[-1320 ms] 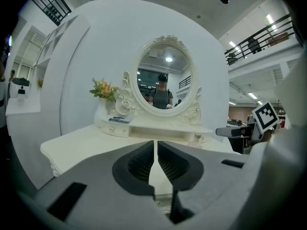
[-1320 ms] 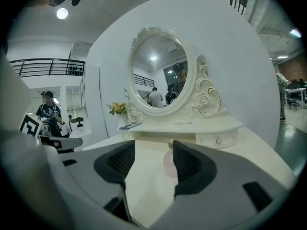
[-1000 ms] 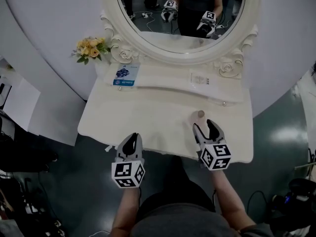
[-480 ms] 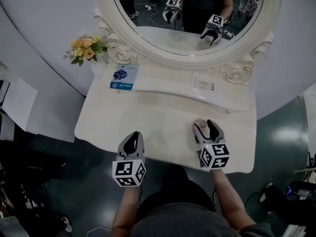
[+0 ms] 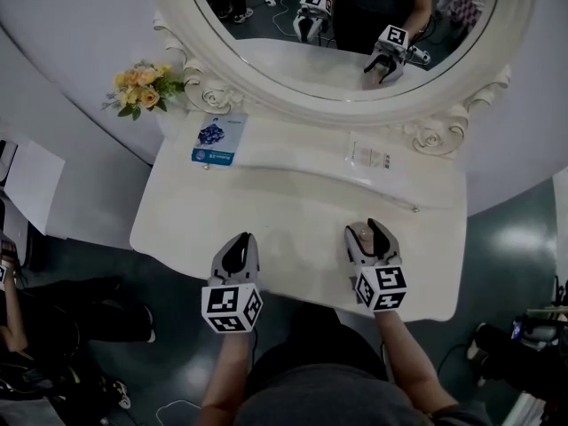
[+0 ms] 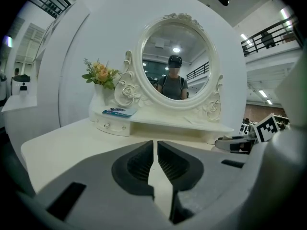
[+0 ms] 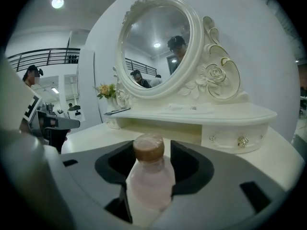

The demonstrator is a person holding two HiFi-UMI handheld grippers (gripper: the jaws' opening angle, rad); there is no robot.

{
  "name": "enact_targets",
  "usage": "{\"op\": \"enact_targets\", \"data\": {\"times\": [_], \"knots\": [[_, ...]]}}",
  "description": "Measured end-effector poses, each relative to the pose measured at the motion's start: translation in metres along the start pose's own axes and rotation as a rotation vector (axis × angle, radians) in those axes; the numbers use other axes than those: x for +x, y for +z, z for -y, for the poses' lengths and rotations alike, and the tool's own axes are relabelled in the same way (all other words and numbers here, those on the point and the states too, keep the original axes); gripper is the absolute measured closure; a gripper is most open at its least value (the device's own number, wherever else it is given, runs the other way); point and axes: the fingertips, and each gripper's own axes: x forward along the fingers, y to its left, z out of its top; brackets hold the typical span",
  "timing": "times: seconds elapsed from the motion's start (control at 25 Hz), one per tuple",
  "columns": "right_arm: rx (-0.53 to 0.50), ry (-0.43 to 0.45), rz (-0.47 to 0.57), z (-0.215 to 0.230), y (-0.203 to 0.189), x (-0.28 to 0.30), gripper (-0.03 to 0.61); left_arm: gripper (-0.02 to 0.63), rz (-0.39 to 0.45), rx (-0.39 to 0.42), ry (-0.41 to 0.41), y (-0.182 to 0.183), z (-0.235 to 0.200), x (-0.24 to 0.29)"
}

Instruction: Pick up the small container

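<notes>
The small container is a pale pink bottle (image 5: 361, 235) with a brown cap, upright near the front edge of the cream dressing table (image 5: 222, 211). My right gripper (image 5: 365, 229) is level with it, one jaw on each side. In the right gripper view the bottle (image 7: 149, 176) fills the space between the dark pads (image 7: 189, 164) of the right gripper (image 7: 151, 148). The jaws have just been closing, with a gap still showing beside the cap. My left gripper (image 5: 240, 240) hovers over the table's front edge, empty, its jaws nearly touching in the left gripper view (image 6: 155, 145).
A large oval mirror (image 5: 355, 25) rises behind a raised shelf with a small drawer (image 7: 242, 140). On the shelf lie a blue card (image 5: 216, 140) and a white leaflet (image 5: 368, 156). A flower bunch (image 5: 140, 87) stands at the back left. Dark floor lies beyond the table's edge.
Both grippers have moved forward and lower over the table. The bottle stood just ahead of the right jaws; now it is between them. The left gripper stays shut.
</notes>
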Motion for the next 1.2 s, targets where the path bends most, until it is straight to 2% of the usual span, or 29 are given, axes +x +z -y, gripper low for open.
{"op": "enact_targets", "data": {"times": [0.12, 0.44, 0.76, 0.96, 1.2], "knots": [[-0.035, -0.003, -0.003, 0.001, -0.001, 0.001, 0.373, 0.594, -0.006, -0.002, 0.004, -0.001, 0.000, 0.006], [-0.078, 0.010, 0.020, -0.001, -0.001, 0.000, 0.385, 0.594, -0.025, -0.001, 0.000, -0.002, 0.007, 0.018], [-0.125, 0.021, 0.040, -0.003, 0.003, -0.002, 0.428, 0.594, -0.029, -0.002, 0.006, -0.002, 0.010, 0.022], [-0.095, 0.031, 0.053, -0.005, 0.005, -0.004, 0.445, 0.594, -0.028, 0.001, 0.010, 0.001, 0.009, 0.020], [-0.112, 0.076, 0.068, -0.021, 0.017, -0.007, 0.446, 0.594, -0.017, 0.007, 0.013, 0.005, 0.011, 0.017]]}}
